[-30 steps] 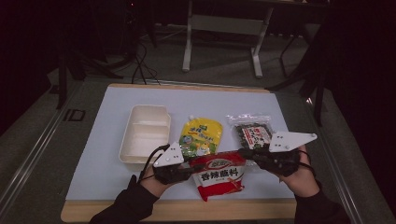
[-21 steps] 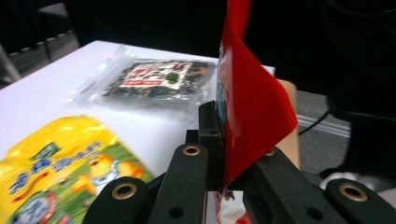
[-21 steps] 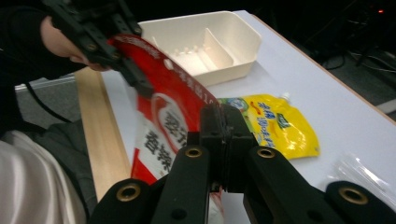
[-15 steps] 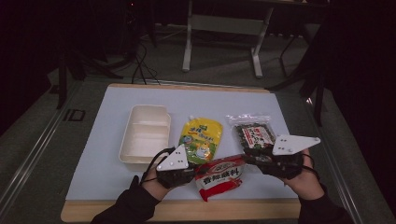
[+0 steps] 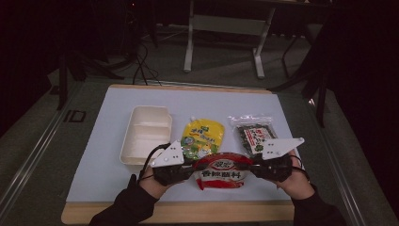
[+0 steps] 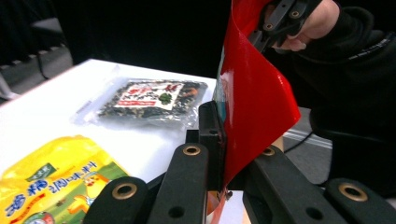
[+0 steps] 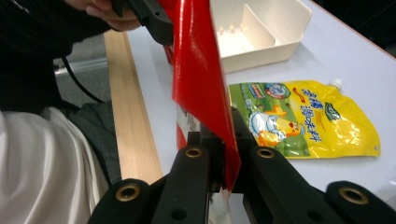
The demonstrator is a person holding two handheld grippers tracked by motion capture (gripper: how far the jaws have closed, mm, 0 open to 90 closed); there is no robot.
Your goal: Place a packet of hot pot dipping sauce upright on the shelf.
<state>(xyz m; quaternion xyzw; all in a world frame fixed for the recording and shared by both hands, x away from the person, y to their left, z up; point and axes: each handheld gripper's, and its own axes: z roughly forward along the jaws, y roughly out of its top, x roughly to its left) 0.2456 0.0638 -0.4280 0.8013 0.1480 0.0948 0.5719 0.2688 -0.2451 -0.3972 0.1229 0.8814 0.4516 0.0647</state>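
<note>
The red packet (image 5: 221,172) hangs stretched between both tongs at the near edge of the worktop (image 5: 108,141). The left tongs (image 5: 188,170) clamp its left end, the right tongs (image 5: 251,168) its right end. Farther off lie a white tray (image 5: 146,134), a yellow pouch (image 5: 203,137) and a dark packet (image 5: 254,134).

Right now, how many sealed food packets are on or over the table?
3. The red packet is held up between the left gripper and right gripper; the yellow pouch lies mid-table; the dark seaweed packet lies to its right. The white tray isn't counted.
</note>
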